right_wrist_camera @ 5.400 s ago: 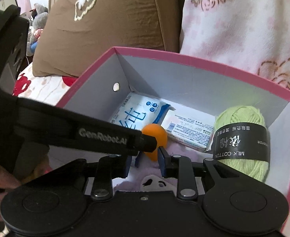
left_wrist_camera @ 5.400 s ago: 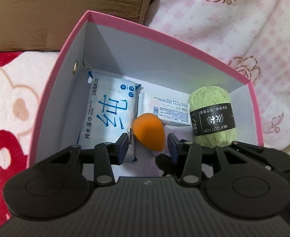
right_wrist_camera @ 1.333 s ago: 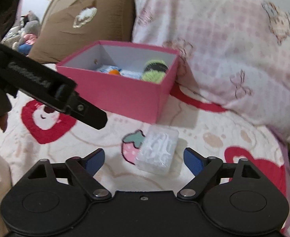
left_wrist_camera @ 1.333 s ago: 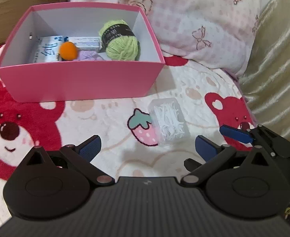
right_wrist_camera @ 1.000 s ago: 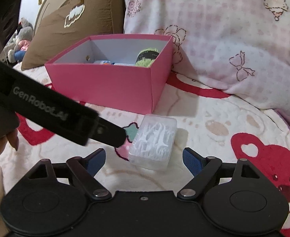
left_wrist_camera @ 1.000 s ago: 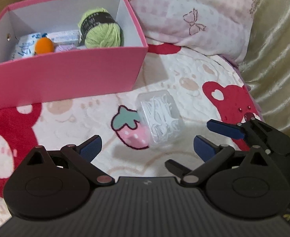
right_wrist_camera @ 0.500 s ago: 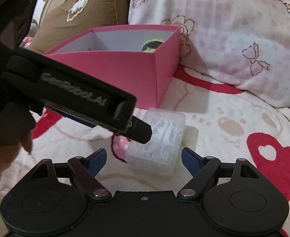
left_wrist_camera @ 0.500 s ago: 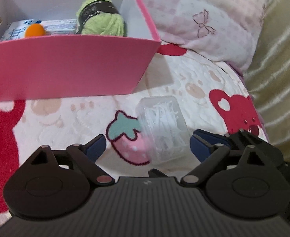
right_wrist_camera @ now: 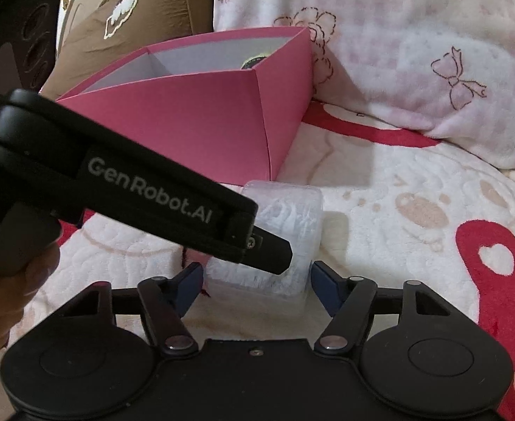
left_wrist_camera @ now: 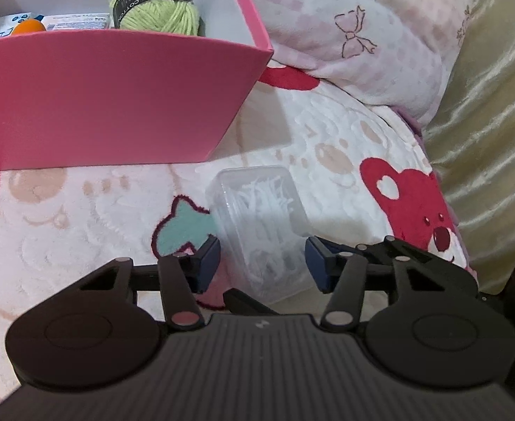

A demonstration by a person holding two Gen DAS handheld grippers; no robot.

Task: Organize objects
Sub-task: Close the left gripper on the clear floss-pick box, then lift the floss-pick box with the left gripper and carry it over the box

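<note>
- The clear plastic case (left_wrist_camera: 262, 226) lies on the bear blanket (left_wrist_camera: 345, 161) beside the pink box (left_wrist_camera: 117, 98), where it probably belongs.
- Left gripper (left_wrist_camera: 262, 263) and right gripper (right_wrist_camera: 255, 286) both bracket it, their jaws having just been closing, pads not visibly pressing yet.

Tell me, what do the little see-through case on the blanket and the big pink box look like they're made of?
The clear case looks like hard, glossy plastic: you can see the white pieces inside through its walls. The pink box looks like matte cardboard: thin flat walls, sharp folded corners, pink outside, white inside, though I can't be sure from its looks alone.
</note>
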